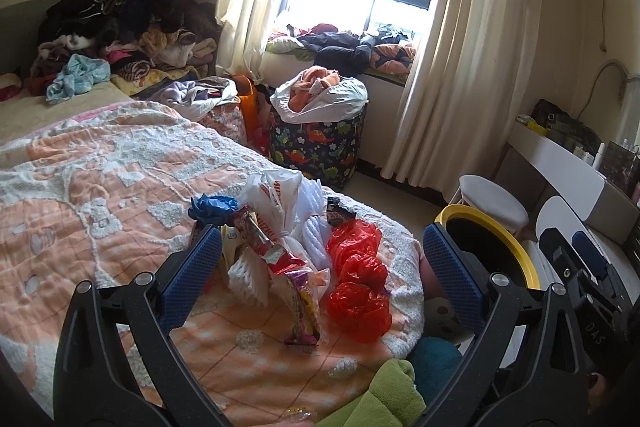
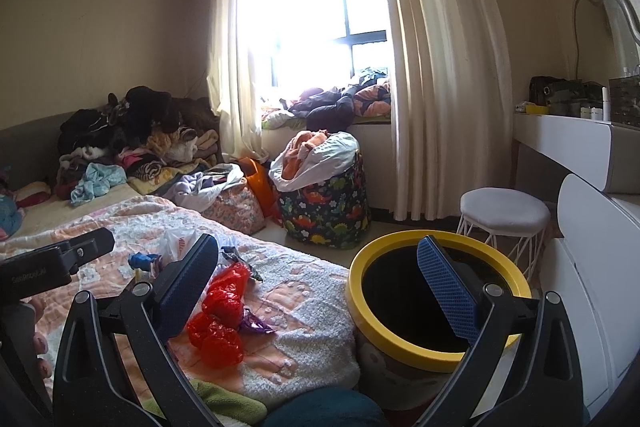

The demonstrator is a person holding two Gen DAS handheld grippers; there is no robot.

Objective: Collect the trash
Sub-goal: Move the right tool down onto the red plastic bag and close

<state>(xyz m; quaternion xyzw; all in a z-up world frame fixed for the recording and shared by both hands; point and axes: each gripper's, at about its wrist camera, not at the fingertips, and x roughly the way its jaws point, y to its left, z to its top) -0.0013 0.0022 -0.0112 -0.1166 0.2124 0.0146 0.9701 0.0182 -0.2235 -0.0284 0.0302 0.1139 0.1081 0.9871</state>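
Note:
A pile of trash lies on the orange and white blanket [image 1: 100, 187] near the bed's foot. It holds a crumpled red plastic bag [image 1: 356, 279] [image 2: 220, 319], a white shopping bag [image 1: 276, 199], a blue glove [image 1: 212, 209], white foam netting [image 1: 316, 239] and colourful snack wrappers [image 1: 298, 287]. My left gripper [image 1: 322, 239] hangs open just above the pile, its blue pads on either side of it, holding nothing. My right gripper [image 2: 318, 245] is open and empty between the bed corner and a yellow-rimmed bin [image 2: 394, 339] [image 1: 520, 251] on the floor.
A dinosaur-print hamper [image 2: 324, 211] full of clothes stands by the window. A white stool [image 2: 504, 215] and a white dressing table [image 2: 568, 143] are right of the bin. Clothes are heaped at the bed's head [image 1: 120, 27]. Green and teal fabric [image 1: 392, 391] lies at the bed's near corner.

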